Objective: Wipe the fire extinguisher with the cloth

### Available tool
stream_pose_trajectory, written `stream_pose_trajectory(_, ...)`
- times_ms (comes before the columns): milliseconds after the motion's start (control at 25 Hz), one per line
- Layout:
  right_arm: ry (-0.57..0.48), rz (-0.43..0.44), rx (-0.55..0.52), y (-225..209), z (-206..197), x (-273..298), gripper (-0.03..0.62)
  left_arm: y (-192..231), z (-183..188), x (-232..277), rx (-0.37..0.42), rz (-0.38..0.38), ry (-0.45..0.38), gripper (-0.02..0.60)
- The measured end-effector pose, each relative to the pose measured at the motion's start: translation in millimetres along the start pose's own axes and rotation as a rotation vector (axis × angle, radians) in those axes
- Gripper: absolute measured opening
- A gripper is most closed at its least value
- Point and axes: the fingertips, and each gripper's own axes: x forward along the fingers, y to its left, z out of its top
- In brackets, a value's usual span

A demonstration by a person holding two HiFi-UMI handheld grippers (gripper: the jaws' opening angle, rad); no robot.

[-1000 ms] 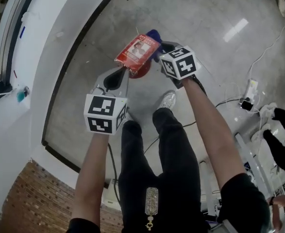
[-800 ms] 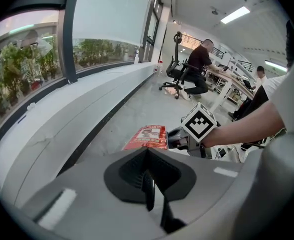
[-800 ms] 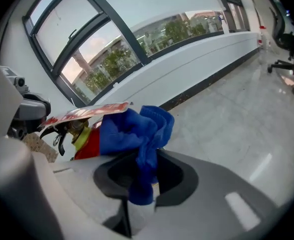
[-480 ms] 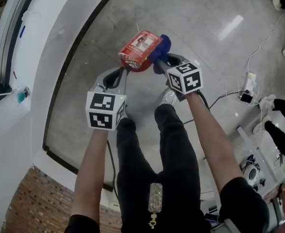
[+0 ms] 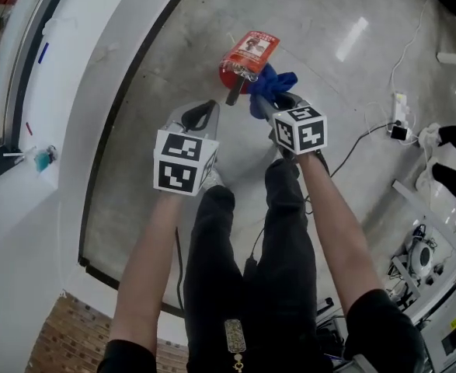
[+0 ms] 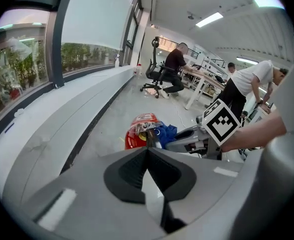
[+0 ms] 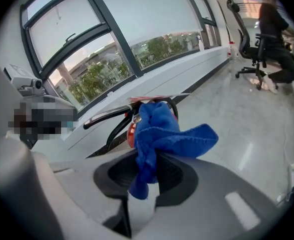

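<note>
Beside the red fire extinguisher, right gripper clamps crumpled blue cloth; left gripper clenched empty.

Glossy grey concrete floor, centre.
White curved window ledge, 9 o'clock, carrying a small teal-and-white object.
Red brick paving, 7 o'clock.
White power strip with cables, 3 o'clock.

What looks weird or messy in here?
Nothing is spilled or broken. The fire extinguisher sits out on the bare floor, and its tag lies flopped across its top, hiding it from above. The cloth hangs bunched up from the right tongs instead of folded flat.
</note>
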Motion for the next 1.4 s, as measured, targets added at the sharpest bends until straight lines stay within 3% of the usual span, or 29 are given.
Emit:
stream_pose_trajectory(280, -0.011, -0.05, 0.003, 32, -11, 10, 0.087, 13, -38, -15, 0.019, -0.066, 0.038, 0.005)
stream_pose_trajectory(560, -0.019, 0.021, 0.01, 65, -25, 32, 0.087, 20, -62, 3, -0.001, -0.099, 0.105, 0.005)
stream_pose_trajectory(800, -0.077, 0.068, 0.145, 82, -23, 45, 0.087, 35, -65, 18, -0.004, -0.096, 0.156, 0.005)
stream_pose_trajectory(1000, -0.075, 0.086, 0.201, 93, -23, 52, 0.087, 49, -57, 20, 0.019, -0.125, 0.143, 0.005)
stream_pose_trajectory(1080, -0.078, 0.082, 0.206, 99, -20, 55, 0.087, 52, -52, 21, 0.021, -0.167, 0.125, 0.037)
stream_pose_trajectory(1240, -0.093, 0.07, 0.173, 119, -15, 57, 0.087, 46, -47, 22, 0.011, -0.308, 0.137, 0.184)
stream_pose_trajectory(1400, -0.158, 0.006, 0.094, 138, 3, 62, 0.087, 52, -36, 26, 0.067, -0.408, 0.163, 0.225)
